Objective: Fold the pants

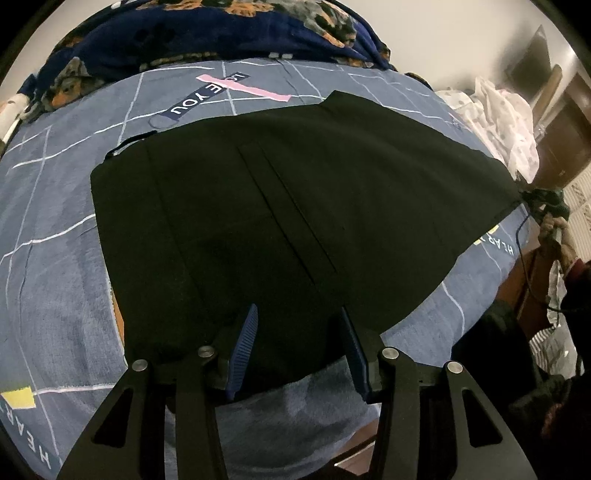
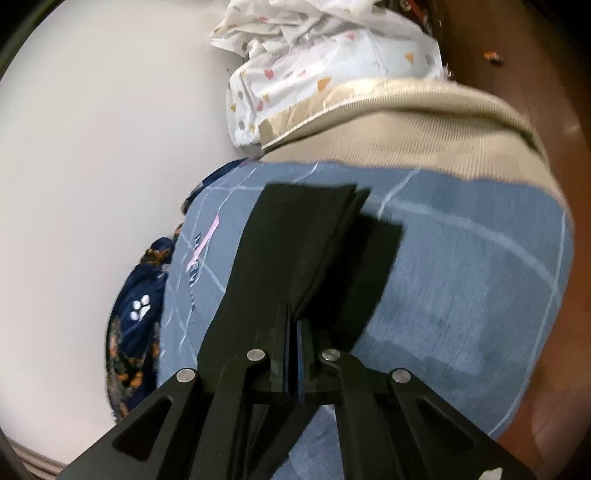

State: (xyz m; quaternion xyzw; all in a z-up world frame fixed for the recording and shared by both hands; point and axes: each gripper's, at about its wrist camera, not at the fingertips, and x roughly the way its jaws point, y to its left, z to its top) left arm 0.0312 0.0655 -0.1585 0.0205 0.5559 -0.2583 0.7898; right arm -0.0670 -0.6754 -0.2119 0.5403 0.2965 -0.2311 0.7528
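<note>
The black woven pants (image 1: 295,206) lie spread flat on the bed with the blue-grey grid-printed cover (image 1: 55,258), filling the middle of the left wrist view. Their long axis runs from the waist end at centre left towards the leg end at the right edge of the frame.

The left gripper (image 1: 297,347) sits at the bottom centre, its ribbed blue fingers (image 1: 243,347) parted over the near hem of the cloth. No fabric is pinched between them. They look released, hovering at or just above the edge, though contact cannot be judged.

In the right wrist view, the right gripper (image 2: 293,325) at lower centre is clenched on a folded edge of the pants (image 2: 295,240). The cloth rises from its fingers towards the upper middle of the frame as a raised, doubled strip, with a dark shadow to its right on the cover.

The coming move seems to turn on this: the held leg end lies at the far right of the garment, and the waist lies towards the left. The right gripper would therefore carry its end along the long axis, over the flat part beside the left gripper.

The layers inside the pinch cannot be counted. The lower hem under the left fingers is hidden, and the right view is blurred. A crumpled white spotted cloth (image 2: 314,55) and a dark blue floral blanket (image 1: 203,33) sit beyond.
</note>
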